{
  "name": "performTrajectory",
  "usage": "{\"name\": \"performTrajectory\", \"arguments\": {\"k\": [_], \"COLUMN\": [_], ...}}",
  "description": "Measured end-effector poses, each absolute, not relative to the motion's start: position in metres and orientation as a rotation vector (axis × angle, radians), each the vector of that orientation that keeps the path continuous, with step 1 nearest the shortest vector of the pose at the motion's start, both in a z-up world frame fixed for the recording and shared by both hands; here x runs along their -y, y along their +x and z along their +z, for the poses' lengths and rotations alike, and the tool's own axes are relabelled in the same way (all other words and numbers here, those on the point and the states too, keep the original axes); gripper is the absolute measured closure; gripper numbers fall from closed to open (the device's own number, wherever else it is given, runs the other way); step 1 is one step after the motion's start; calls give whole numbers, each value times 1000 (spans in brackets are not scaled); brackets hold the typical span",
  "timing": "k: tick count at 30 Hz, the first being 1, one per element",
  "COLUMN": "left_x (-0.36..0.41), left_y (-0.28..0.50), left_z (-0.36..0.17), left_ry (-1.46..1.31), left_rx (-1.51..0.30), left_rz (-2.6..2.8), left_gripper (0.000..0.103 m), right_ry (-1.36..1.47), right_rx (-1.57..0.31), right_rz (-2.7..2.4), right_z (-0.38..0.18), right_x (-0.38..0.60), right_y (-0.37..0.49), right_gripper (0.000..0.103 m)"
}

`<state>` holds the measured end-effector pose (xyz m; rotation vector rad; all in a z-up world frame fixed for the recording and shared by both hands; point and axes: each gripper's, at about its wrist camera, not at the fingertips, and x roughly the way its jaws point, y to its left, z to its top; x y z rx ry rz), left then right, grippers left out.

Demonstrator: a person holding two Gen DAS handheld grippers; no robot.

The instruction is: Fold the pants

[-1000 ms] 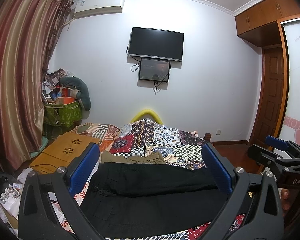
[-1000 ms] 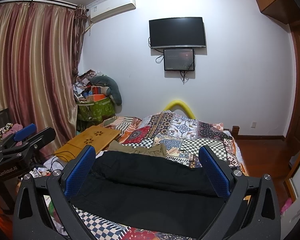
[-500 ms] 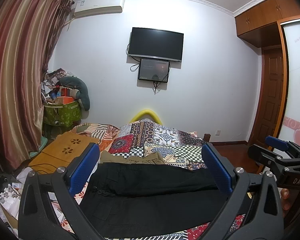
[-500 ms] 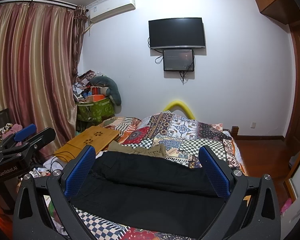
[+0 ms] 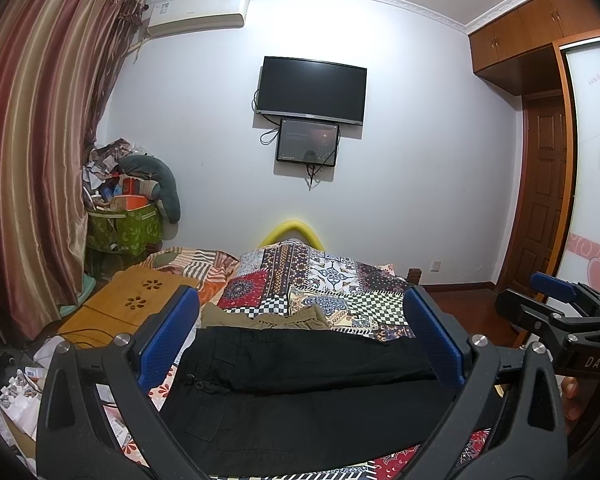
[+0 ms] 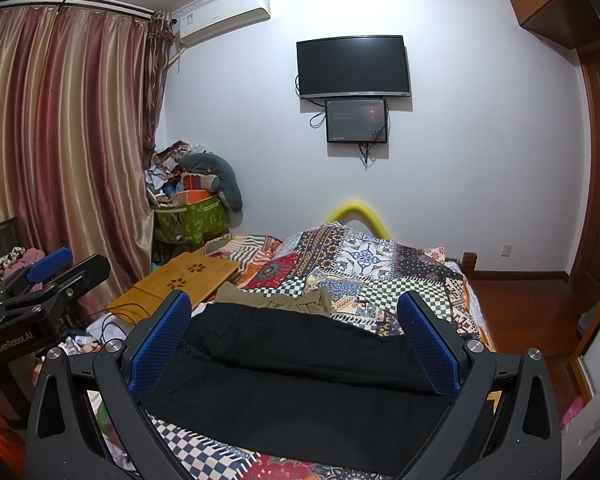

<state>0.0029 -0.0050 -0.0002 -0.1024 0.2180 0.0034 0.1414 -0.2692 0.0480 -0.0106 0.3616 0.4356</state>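
Observation:
Black pants [image 5: 308, 392] lie flat across the near end of the bed, waist to the left with a button showing, one leg laid over the other. My left gripper [image 5: 300, 308] hovers above them, open, with nothing between its blue pads [image 5: 168, 336]. The right wrist view shows the same black pants [image 6: 300, 376] under my right gripper [image 6: 294, 304], which is also open and holds nothing. Each gripper appears at the edge of the other's view: the right gripper [image 5: 560, 304] and the left gripper [image 6: 48, 276]. Olive pants [image 5: 284, 320] lie just behind the black pair.
A patchwork quilt [image 5: 340, 280] covers the bed. A wooden lap table [image 5: 128, 308] rests at the bed's left side, with cables and clutter on the floor below it. A green storage box [image 5: 124, 228] stands by the curtain. A wooden door [image 5: 548, 200] is at the right.

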Motion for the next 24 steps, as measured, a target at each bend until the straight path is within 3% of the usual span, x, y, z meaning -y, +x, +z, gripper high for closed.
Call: {"name": "performTrajectory", "arguments": {"k": [14,24], "left_x": [5,-6], "left_y": [12,70], "left_z": [-4,-34], "left_ry": [-97,-100], "left_rx": [-236,-351], "left_rz": [-1,37], "left_gripper": [0,0], "right_ry": [-14,10], "right_rx": [-377,-495], "right_rz": [432,325], "right_z": [42,6], "right_x": [273,305], "right_y": [147,185], "right_gripper": [0,1]}}
